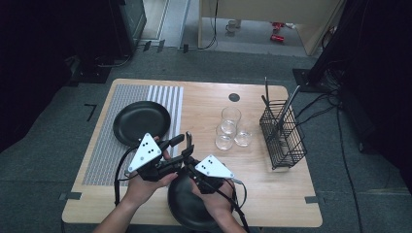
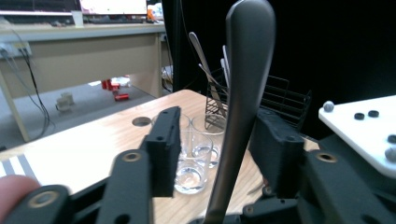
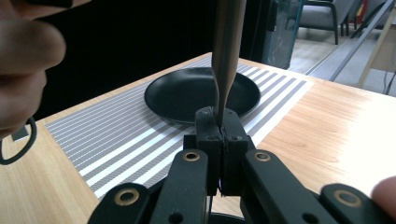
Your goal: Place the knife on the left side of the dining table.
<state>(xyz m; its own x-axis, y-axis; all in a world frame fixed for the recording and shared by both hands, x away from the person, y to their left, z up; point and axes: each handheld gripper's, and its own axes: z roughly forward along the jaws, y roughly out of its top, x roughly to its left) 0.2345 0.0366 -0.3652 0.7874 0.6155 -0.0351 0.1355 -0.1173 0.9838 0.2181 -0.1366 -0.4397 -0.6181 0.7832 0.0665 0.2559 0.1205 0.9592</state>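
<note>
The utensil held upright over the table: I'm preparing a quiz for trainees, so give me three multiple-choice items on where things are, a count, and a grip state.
1. Where does the wire basket stand?
A. at the table's right edge
B. on the striped mat
C. on a plate

2. How many drinking glasses stand on the table?
A. one
B. three
C. five

3. How does the right hand-held gripper stand?
A. wide open
B. shut on the utensil handle
C. shut on a glass

Key:
1 A, the high view shows it near the right edge.
2 B, three clear glasses cluster mid-table.
3 B, the right gripper view shows both pads pinching the handle.
</note>
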